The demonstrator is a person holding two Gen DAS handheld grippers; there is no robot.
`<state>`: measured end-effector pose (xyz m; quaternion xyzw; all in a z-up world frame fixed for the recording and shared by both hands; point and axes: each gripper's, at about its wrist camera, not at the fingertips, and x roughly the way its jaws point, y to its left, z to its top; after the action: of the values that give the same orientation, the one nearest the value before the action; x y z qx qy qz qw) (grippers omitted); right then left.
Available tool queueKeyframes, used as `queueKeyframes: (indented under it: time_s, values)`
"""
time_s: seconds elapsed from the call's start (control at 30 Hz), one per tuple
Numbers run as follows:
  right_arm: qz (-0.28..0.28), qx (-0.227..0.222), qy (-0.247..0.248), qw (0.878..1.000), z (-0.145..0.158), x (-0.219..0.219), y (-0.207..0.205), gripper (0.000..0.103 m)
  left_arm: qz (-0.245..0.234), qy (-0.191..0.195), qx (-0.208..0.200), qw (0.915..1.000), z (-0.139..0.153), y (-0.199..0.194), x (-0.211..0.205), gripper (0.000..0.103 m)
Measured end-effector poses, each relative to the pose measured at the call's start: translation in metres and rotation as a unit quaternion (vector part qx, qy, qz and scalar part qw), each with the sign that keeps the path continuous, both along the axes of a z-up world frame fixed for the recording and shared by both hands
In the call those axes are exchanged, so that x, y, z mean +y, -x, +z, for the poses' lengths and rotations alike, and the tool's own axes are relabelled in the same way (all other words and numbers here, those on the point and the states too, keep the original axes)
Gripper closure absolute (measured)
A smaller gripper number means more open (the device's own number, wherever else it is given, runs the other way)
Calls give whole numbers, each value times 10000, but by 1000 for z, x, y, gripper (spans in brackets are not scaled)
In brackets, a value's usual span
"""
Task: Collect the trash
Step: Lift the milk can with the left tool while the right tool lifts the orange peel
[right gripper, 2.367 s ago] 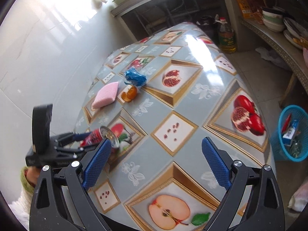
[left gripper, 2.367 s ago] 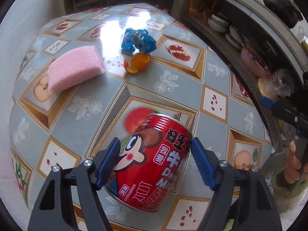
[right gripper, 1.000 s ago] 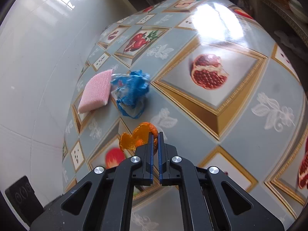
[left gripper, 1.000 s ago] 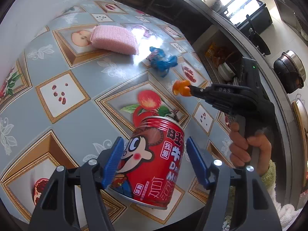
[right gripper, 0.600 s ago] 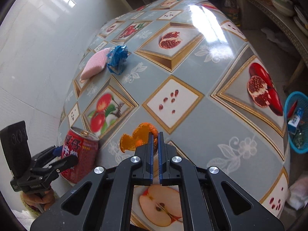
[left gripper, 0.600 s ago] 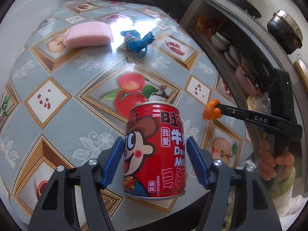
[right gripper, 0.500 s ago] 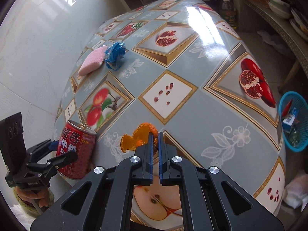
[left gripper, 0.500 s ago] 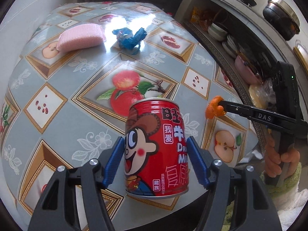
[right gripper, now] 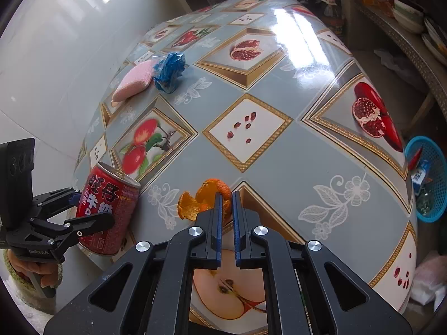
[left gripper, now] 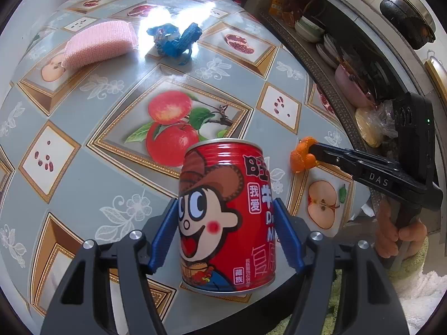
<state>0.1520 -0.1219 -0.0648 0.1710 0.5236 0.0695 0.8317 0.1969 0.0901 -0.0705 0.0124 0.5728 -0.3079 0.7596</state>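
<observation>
Can in my left jaws, peel in my right

My left gripper (left gripper: 226, 234) clamps the red can (left gripper: 227, 217) above the table (left gripper: 83, 106); my right gripper (right gripper: 226, 198), its jaws just easing apart, still pinches the peel (right gripper: 205, 198). Ahead lie a sponge (left gripper: 97, 43) and blue wrapper (left gripper: 174, 40).

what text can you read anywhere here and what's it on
"旺仔牛奶": red can
"我爱": pink label on the can
"藏族": small label low on the can
"DAS": side of the right gripper, which holds orange peel
Small print on the left gripper: too small to read.
Packets in the blue basket: too blurred.
</observation>
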Motion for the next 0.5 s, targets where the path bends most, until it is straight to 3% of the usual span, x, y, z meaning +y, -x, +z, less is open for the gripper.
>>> queueKeyframes:
  time_s: [0.5]
  values:
    - [45,-341,44,9994,23,3,6,99,243,59,-643,9976,14,20,1,39]
